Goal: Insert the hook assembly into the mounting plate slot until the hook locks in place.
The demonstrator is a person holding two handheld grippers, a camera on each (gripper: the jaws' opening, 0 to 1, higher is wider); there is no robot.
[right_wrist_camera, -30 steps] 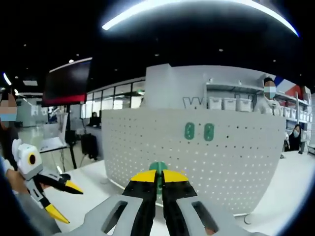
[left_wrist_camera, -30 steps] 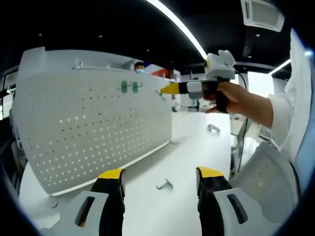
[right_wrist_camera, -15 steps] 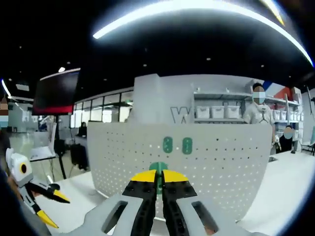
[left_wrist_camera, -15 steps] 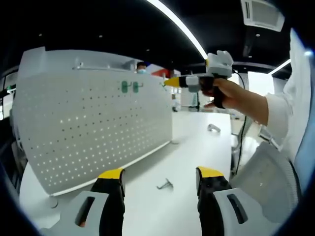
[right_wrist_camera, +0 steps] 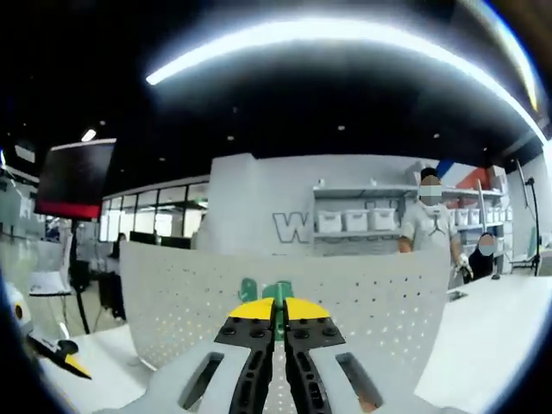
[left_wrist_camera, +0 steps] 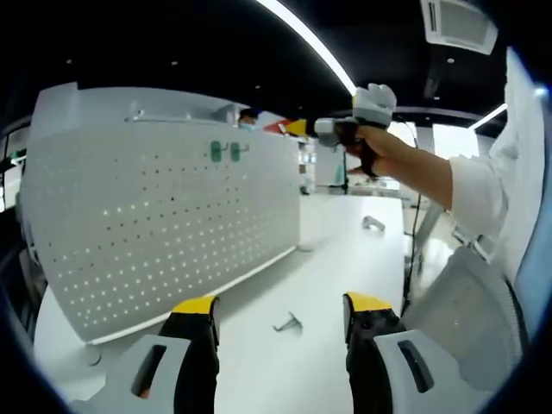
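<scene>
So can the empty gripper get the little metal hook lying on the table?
Probably yes. The left gripper is open and holds nothing, and the metal hook lies on the bare white table just ahead of it, between its jaws in the left gripper view, with nothing in the way.

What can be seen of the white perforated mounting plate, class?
The mounting plate is a wide white board, metal-looking, with rows of small holes. It stands upright on the white table. Two green pieces sit side by side near its top. Nothing grips it.
</scene>
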